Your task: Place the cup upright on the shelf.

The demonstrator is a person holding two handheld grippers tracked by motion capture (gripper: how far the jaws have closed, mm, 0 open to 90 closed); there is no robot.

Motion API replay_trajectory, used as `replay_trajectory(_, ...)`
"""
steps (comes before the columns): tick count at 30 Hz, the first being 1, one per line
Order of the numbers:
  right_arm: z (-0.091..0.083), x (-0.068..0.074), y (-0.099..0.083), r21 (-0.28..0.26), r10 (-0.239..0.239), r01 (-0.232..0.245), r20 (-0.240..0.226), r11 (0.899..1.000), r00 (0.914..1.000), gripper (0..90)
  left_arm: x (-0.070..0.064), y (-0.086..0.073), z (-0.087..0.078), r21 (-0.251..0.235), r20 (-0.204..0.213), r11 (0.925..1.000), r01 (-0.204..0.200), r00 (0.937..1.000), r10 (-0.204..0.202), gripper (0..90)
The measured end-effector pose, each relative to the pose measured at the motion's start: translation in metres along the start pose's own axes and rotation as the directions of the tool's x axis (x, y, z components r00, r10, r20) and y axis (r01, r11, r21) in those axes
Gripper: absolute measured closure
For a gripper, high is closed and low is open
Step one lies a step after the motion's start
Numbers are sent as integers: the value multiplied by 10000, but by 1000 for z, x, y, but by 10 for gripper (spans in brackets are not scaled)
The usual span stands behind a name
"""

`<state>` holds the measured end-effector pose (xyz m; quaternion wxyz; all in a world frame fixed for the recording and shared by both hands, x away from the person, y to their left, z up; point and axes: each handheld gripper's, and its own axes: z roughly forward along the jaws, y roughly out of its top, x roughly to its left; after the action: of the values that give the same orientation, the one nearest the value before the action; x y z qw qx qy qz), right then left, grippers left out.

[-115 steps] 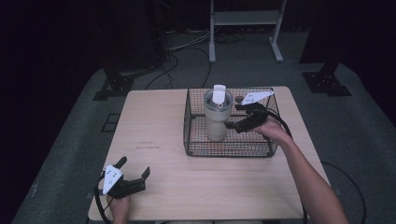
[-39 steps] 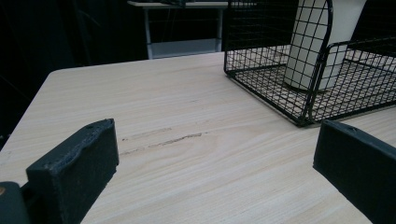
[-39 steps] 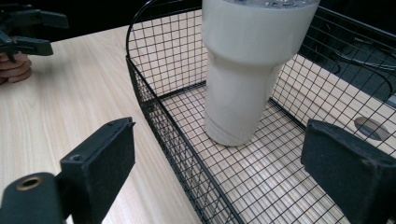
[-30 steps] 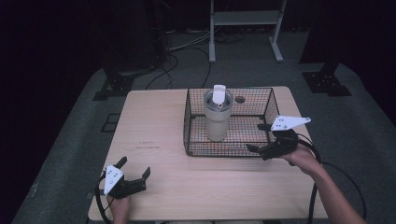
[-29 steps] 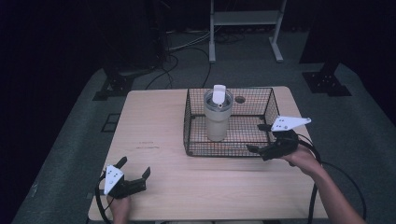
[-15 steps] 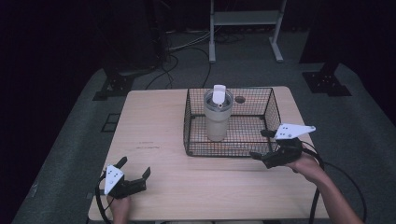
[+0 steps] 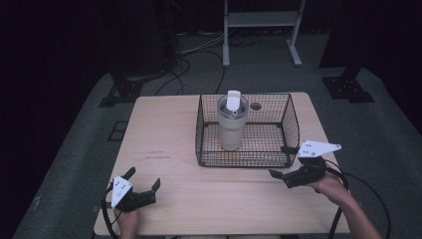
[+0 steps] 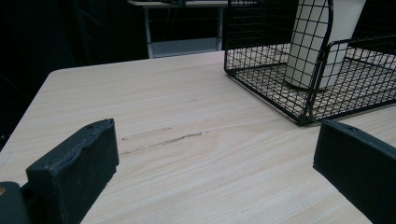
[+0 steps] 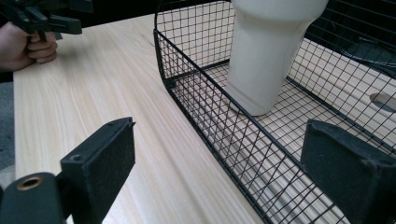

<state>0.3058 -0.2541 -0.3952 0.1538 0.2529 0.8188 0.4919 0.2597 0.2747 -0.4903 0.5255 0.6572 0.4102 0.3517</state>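
A cream tumbler [image 7: 232, 124] with a lid stands upright inside a black wire basket [image 7: 291, 122] at the table's middle back; it also appears as the tumbler [image 8: 322, 42] and the tumbler [image 9: 268, 51]. My right gripper [image 7: 281, 162] is open and holds nothing, just outside the basket's near right corner. Its jaws straddle the basket's front wall [image 9: 219, 121]. My left gripper [image 7: 143, 178] rests open and holds nothing at the table's near left corner, far from the basket [image 8: 280, 84].
The light wooden table [image 7: 169, 144] has a round cable hole [image 7: 256, 106] behind the basket. A scratch mark [image 8: 159, 140] lies ahead of the left gripper. Beyond the table are a white stand [image 7: 259, 20] and floor cables. The other hand [image 9: 25, 44] shows at far left.
My right gripper has let go of the tumbler, left the basket and drawn back toward the near right table edge. The left gripper has stayed put.
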Motion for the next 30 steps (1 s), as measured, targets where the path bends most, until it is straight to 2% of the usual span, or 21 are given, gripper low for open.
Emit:
replay_trajectory(9,-7,2,-10,-97,151,-150,90,9998,9998,94,0,0,0,33,-22,10000,-12,10000,12,0)
replay_trajectory(20,-15,5,-37,-274,505,-501,151,9984,9986,94,0,0,0,52,-27,10000,-21,10000,21,0)
replay_trajectory(30,-19,5,-53,-352,770,-759,331,9965,9965,95,0,0,0,41,-41,10000,-26,10000,26,0)
